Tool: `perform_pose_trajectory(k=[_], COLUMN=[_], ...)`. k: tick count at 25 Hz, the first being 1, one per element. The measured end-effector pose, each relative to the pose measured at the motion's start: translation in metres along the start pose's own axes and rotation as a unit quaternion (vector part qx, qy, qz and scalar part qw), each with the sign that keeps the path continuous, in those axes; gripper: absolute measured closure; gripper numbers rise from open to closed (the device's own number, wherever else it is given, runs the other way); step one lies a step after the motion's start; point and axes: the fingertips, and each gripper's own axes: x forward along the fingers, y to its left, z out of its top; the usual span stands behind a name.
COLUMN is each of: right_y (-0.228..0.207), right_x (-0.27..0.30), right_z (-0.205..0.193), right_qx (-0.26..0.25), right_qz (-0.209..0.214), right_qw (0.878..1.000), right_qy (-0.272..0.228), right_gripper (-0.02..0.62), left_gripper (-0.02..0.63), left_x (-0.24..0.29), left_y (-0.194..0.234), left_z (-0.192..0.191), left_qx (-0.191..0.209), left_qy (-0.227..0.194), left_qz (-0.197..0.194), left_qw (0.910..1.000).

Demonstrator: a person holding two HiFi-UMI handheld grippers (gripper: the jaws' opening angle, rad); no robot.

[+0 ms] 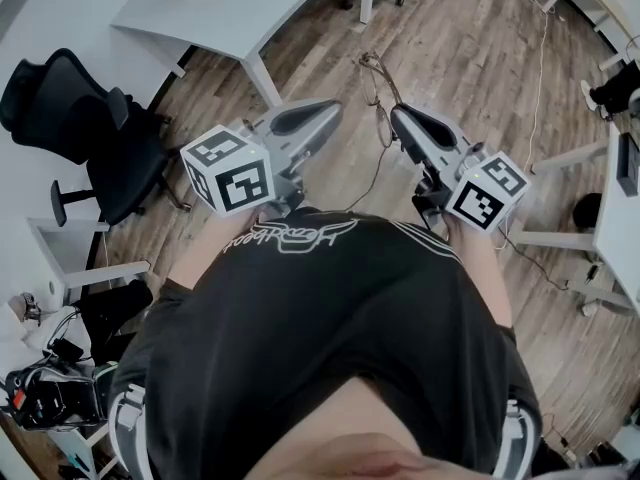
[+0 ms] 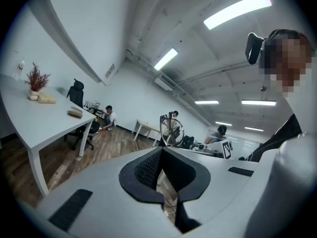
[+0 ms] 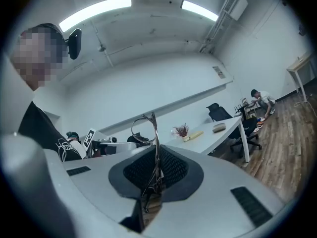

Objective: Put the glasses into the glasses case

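Note:
The thin wire-framed glasses (image 1: 381, 108) hang in the air above the wooden floor, in front of the person's black shirt. My right gripper (image 1: 400, 118) is shut on them. In the right gripper view the frame (image 3: 155, 148) stands upright between the dark pads, with a lens ring sticking up past my right gripper (image 3: 154, 177). My left gripper (image 1: 328, 110) is level beside them, a little to the left, shut and holding nothing. From the left gripper view (image 2: 164, 175) a round lens of the glasses (image 2: 172, 131) shows just beyond the jaws. I see no glasses case that I can identify.
A white desk (image 1: 240, 8) stands ahead, with a small tan oblong thing (image 2: 75, 113) and a dried plant (image 2: 35, 79) on it. A black office chair (image 1: 90, 128) is at the left. Cables (image 1: 540, 58) trail over the floor; more desks (image 1: 615, 208) stand at the right.

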Motion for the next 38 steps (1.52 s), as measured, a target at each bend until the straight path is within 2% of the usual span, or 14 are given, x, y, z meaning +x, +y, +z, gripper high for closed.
perform_pose_trajectory(k=[6,16,22,30,38], right_y=[-0.010,-0.032,-0.053,-0.097,-0.169], right_x=[-0.012,-0.026,-0.021,0.008,0.064], right_z=[-0.003,-0.002,0.001,0.001,0.009], right_qx=[0.041,0.051,0.061,0.070,0.086], right_qz=[0.000,-0.030,-0.047,-0.066,-0.074], right_qw=[0.999,0.998,0.997,0.995,0.993], right_qy=[-0.008,-0.023,-0.028,-0.022,-0.011], right_gripper=[0.572,0.572,0.572,0.572,0.572], left_gripper=[0.600,0.599,0.599,0.599,0.599], left_x=[0.006,0.023,0.036,0.061,0.104], left_y=[-0.006,-0.003,0.012,0.061,0.141], left_z=[-0.006,-0.009,-0.010,-0.001,0.019], left_qx=[-0.004,-0.005,-0.016,-0.029,-0.045], left_qy=[0.009,0.025,0.036,0.038,0.045], left_qz=[0.001,-0.005,-0.017,-0.027,-0.027], left_qw=[1.0000,0.9997,0.9991,0.9985,0.9976])
